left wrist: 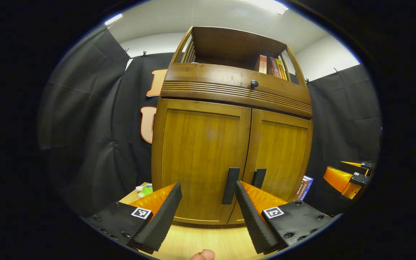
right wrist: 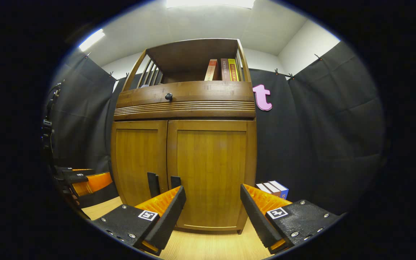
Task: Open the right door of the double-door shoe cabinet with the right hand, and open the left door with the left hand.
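Observation:
The wooden shoe cabinet (left wrist: 208,144) stands on a light wood table with both doors shut. In the left gripper view the left door's dark bar handle (left wrist: 230,186) sits just left of my left gripper's right finger (left wrist: 246,202), and the right door's handle (left wrist: 259,178) is beside it. My left gripper (left wrist: 208,191) is open and faces the left door, short of it. In the right gripper view my right gripper (right wrist: 213,195) is open in front of the right door (right wrist: 211,173). The right door's handle (right wrist: 175,181) stands just behind its left fingertip (right wrist: 179,196), with the left door's handle (right wrist: 153,184) further left.
A drawer with a round knob (left wrist: 254,83) sits above the doors, and books (right wrist: 222,69) stand on the top shelf. Boxed books (right wrist: 274,188) lie on the table right of the cabinet, and a green toy (left wrist: 146,189) lies to its left. Black cloth walls surround it.

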`<state>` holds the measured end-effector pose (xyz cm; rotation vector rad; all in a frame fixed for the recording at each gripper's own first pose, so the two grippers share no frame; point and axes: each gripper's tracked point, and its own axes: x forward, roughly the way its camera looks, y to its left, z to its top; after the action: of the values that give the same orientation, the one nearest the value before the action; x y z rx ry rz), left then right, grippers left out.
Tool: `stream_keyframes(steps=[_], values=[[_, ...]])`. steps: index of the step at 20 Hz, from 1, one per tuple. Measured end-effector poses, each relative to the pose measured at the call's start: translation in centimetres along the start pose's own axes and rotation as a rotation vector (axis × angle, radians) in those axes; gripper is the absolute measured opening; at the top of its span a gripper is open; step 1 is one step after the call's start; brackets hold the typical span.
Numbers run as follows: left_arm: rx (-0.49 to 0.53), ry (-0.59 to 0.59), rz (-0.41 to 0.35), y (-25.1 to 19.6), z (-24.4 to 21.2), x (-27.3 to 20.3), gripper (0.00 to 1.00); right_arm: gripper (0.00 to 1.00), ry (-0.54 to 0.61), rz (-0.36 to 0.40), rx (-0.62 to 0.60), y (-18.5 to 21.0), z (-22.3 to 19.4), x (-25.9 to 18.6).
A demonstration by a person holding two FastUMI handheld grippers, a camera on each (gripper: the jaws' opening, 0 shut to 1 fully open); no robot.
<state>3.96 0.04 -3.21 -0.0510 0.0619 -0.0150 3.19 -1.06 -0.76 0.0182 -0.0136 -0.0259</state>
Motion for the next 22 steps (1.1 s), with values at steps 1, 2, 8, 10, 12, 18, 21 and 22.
stream_keyframes(steps=[1, 2, 8, 10, 12, 18, 21, 22], values=[[0.011, 0.004, 0.002, 0.2, -0.2, 0.0, 0.97, 0.93, 0.001, 0.005, 0.014, 0.4, -0.1, 0.0], [0.028, -0.001, 0.014, 0.6, -0.2, -0.1, 0.97, 0.93, 0.008, 0.012, 0.023, 0.8, -0.2, 0.1], [0.043, -0.027, 0.031, 1.2, 0.8, -1.0, 0.96, 0.94, 0.023, 0.066, 0.026, 3.4, -0.2, 0.6], [0.052, -0.036, 0.033, 1.4, 1.3, -1.9, 0.95, 0.94, 0.016, 0.097, 0.044, 4.6, 0.0, 0.7], [0.078, -0.049, 0.044, 1.8, 1.8, -2.5, 0.94, 0.89, 0.01, 0.105, 0.029, 5.1, 0.1, 1.3], [0.068, -0.057, 0.052, 1.6, 2.2, -4.3, 0.94, 0.94, 0.035, 0.171, 0.046, 8.8, -1.8, 5.6], [0.056, -0.064, 0.059, 2.0, 2.1, -5.7, 0.94, 0.94, 0.034, 0.154, 0.043, 9.4, -2.8, 9.8], [0.053, -0.062, 0.064, 2.3, 2.1, -6.0, 0.96, 0.94, 0.037, 0.142, 0.037, 9.4, -3.5, 11.2]])
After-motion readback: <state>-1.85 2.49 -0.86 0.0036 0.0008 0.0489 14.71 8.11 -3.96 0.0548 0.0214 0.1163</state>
